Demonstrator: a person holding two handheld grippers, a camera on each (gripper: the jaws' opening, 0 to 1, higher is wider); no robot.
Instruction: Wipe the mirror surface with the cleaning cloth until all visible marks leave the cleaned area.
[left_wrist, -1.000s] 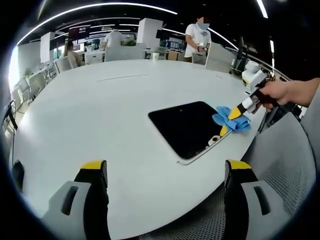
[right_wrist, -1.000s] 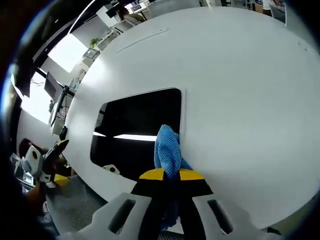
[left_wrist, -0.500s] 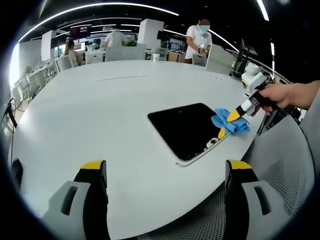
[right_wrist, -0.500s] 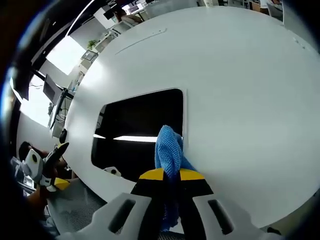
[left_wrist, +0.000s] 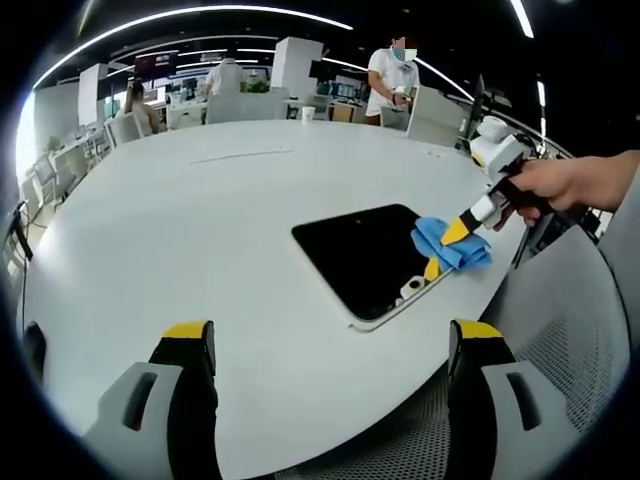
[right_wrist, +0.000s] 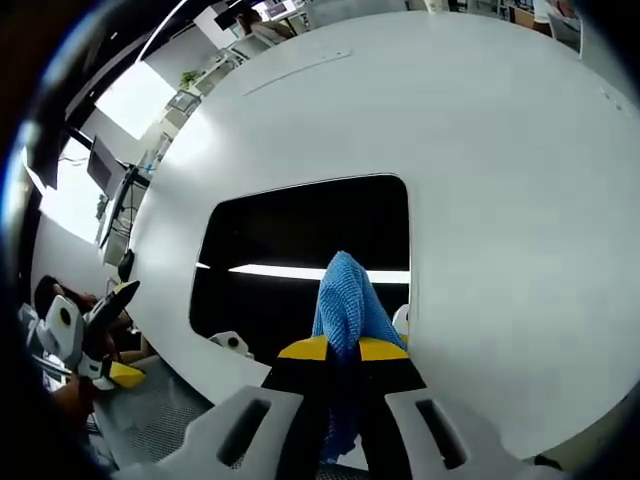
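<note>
White table, right gripper jaws clamping blue cloth apparently on mirror, left gripper jaws apart, well short.

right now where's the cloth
The cloth is pinched in the right gripper, on the mirror's right edge in the left gripper view, near the table rim.

The cloth is bright blue with a fine woven texture; the mirror reads glossy black within a thin white border, crossed by a pale streak of reflected light; the counter is plain white; the right hand-held gripper is grey with yellow-and-black tips; the left hand-held gripper matches.
</note>
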